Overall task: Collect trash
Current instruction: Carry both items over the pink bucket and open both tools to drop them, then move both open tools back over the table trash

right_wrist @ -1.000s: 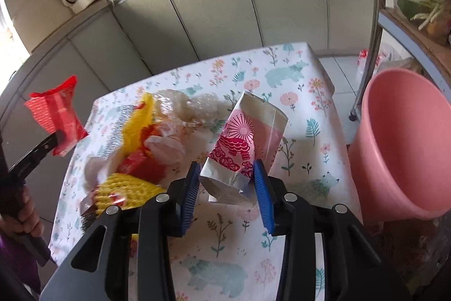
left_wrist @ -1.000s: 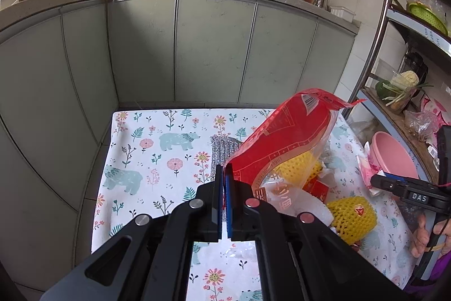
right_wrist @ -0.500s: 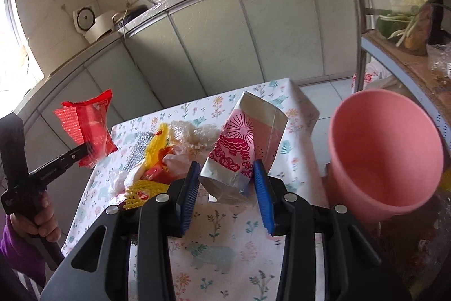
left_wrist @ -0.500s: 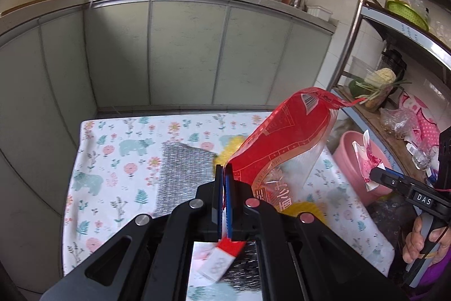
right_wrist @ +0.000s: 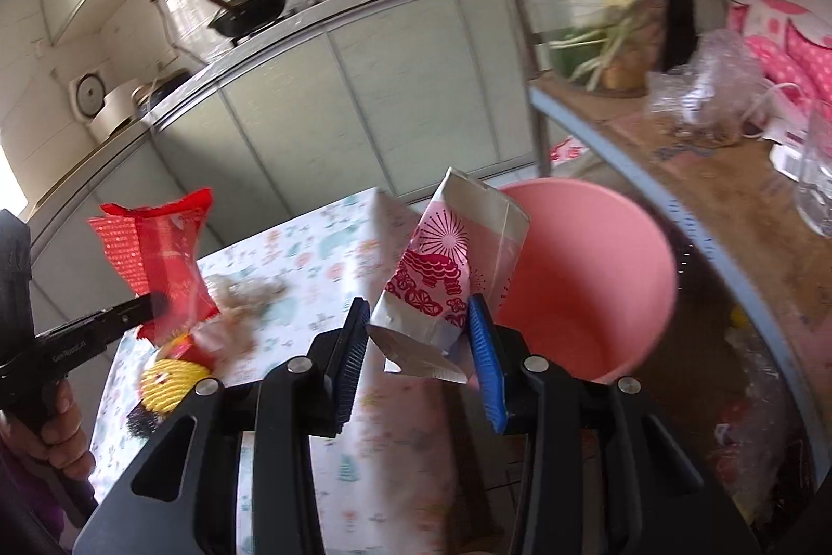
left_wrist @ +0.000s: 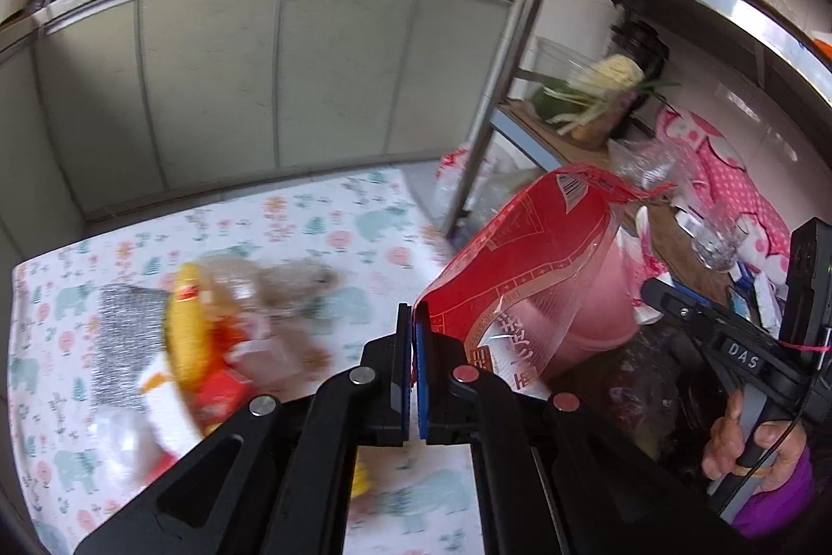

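My left gripper (left_wrist: pixel 413 326) is shut on a red and clear plastic bag (left_wrist: pixel 530 263), held above the table's right edge; the bag also shows in the right wrist view (right_wrist: pixel 156 263). My right gripper (right_wrist: pixel 418 336) is shut on a silver pouch with pink print (right_wrist: pixel 447 274), held in front of the pink bin (right_wrist: pixel 598 274). The bin shows through the red bag in the left wrist view (left_wrist: pixel 603 321). A pile of trash (left_wrist: pixel 218 336) lies on the floral tablecloth (left_wrist: pixel 322 222), with yellow foam netting (right_wrist: pixel 166 383) among it.
A metal shelf rack with its pole (left_wrist: pixel 499 76) stands right of the table, holding vegetables (right_wrist: pixel 624 35), plastic bags and a glass. Grey cabinets (left_wrist: pixel 260 76) with pans on the stove line the back. A silver bubble mailer (left_wrist: pixel 125 336) lies at the table's left.
Both grippers have swung right towards the pink bin, carrying the red bag and the silver pouch. The bin now looms larger and the pouch hangs right in front of it.
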{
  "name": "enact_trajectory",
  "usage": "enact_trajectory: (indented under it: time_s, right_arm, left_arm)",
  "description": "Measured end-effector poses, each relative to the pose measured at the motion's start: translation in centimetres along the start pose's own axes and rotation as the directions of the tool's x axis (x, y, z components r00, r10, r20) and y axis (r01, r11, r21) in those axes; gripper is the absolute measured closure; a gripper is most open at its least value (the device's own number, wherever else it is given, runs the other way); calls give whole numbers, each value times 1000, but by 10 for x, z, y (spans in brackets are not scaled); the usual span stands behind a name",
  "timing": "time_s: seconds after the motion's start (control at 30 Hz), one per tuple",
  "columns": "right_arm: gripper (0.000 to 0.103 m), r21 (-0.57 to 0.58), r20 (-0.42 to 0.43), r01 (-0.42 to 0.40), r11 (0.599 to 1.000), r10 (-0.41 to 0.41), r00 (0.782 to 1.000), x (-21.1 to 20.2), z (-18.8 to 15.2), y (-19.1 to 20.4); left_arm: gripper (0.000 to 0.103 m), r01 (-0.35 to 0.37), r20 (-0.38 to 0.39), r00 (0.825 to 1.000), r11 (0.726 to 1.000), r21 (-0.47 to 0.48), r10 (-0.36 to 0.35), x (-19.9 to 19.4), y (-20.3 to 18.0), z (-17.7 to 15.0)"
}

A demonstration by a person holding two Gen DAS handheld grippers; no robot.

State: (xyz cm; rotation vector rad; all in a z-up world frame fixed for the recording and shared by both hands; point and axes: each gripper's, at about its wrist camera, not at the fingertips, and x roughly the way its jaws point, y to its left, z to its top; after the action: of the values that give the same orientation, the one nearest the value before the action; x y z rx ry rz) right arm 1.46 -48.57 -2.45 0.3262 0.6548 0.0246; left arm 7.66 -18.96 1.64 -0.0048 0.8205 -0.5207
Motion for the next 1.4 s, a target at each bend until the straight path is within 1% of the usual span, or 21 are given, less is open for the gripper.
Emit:
enact_trajectory:
  time_s: [0.1,0.2,0.33,0.4,0.5,0.7,0.77,0.83,0.87,0.9,0.93,0.97,1.0,1.03,1.2,1.4]
  right_arm:
    - [63,2,7,18,1000,-18,1000,2,3,-13]
    - [63,12,2,31,999,-31,1000,8,5,-25]
    - [63,35,-19,45,998,-44,999,20,1,-38]
    - [63,47,-31,54,997,-53,998,27,1,-45]
    - [63,65,-52,65,996,-62,997,37,-1,-55]
    - [63,92,-89,83,992,-74,993,53,-6,-66]
    - [63,111,-114,87,990,-74,991,61,-8,-71]
    - [62,119,-132,85,989,-69,989,67,-8,-74]
    - [62,121,-138,88,989,-71,988,68,-9,-75]
    - [62,124,-146,91,988,-73,987,70,-11,-76]
    - [62,126,-151,87,988,-67,986,72,-11,-76]
    - [60,127,-152,87,988,-68,986,74,-11,-77]
    - [59,126,-152,91,988,-71,986,74,-11,-77]
    - [57,125,-151,94,988,-75,986,75,-11,-76]
    - [56,114,-143,94,989,-77,987,69,-10,-74]
    - [56,85,-115,68,994,-58,992,51,-9,-57]
  left_arm:
    - [102,35,-16,999,999,21,-35,20,-31,12]
    - [102,71,-28,997,997,22,-71,44,-59,23]
    - [102,103,-78,992,995,11,-102,84,-84,31]
    - [102,104,-103,989,994,13,-102,104,-95,34]
    - [102,91,-134,987,995,41,-85,129,-107,34]
    - [101,66,-196,979,996,60,-53,166,-115,27]
    - [101,62,-204,978,996,67,-47,172,-115,25]
    - [99,49,-210,977,995,86,-30,175,-116,23]
    - [97,54,-214,976,995,89,-34,177,-117,23]
    - [88,59,-216,976,995,86,-39,176,-115,22]
    - [82,60,-216,975,995,79,-42,175,-114,22]
    - [73,67,-211,976,995,71,-50,174,-114,23]
    - [71,74,-205,977,995,70,-58,172,-113,22]
    - [71,77,-199,978,994,74,-61,170,-113,22]
    - [70,72,-156,986,991,115,-54,152,-116,25]
    - [70,81,-112,991,991,108,-69,122,-111,24]
